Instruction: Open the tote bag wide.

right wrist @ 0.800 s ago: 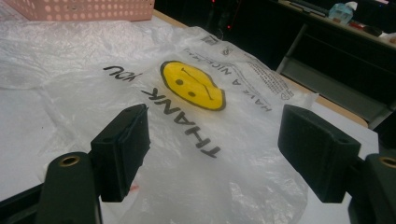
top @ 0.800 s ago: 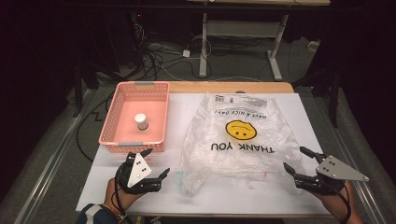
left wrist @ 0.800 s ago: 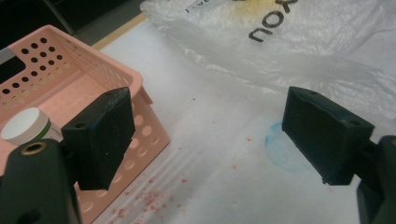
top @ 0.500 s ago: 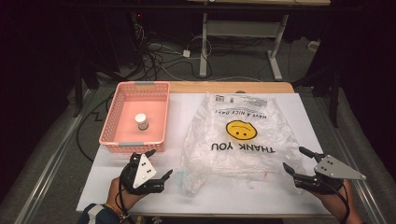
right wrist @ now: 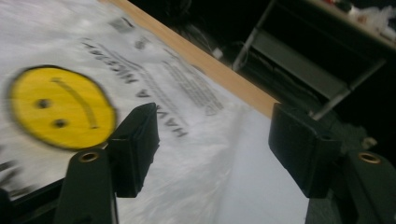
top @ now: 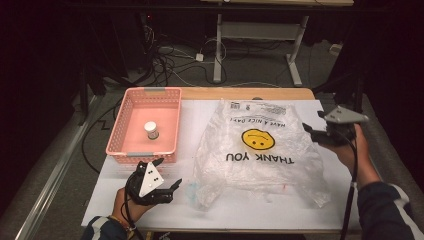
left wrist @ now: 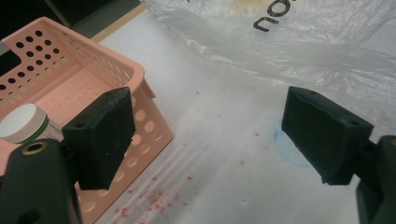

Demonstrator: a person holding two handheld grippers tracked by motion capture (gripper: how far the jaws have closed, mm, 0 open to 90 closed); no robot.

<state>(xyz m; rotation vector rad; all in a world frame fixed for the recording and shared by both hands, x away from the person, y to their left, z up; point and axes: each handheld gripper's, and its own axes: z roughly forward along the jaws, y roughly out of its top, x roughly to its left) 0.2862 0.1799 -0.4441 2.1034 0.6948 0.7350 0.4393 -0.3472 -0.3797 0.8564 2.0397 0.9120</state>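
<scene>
You get a brightly lit counter (top: 250, 210) from above, while the room behind it falls away into near black. The bag (top: 260, 155) throws back soft glare from its creases, and shadows beside it are faint and short. The high view is a little soft and grainy. Your left tool's view is sharp on the basket (left wrist: 70, 93), though its jaws are slightly blurred. Your right tool's view smears the smiley (right wrist: 60, 107) and the print.

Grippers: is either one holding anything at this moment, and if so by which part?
Nothing is held. The left gripper is open over the bare table beside the bag; the right gripper is open at the bag's edge, nothing between its jaws.
</scene>
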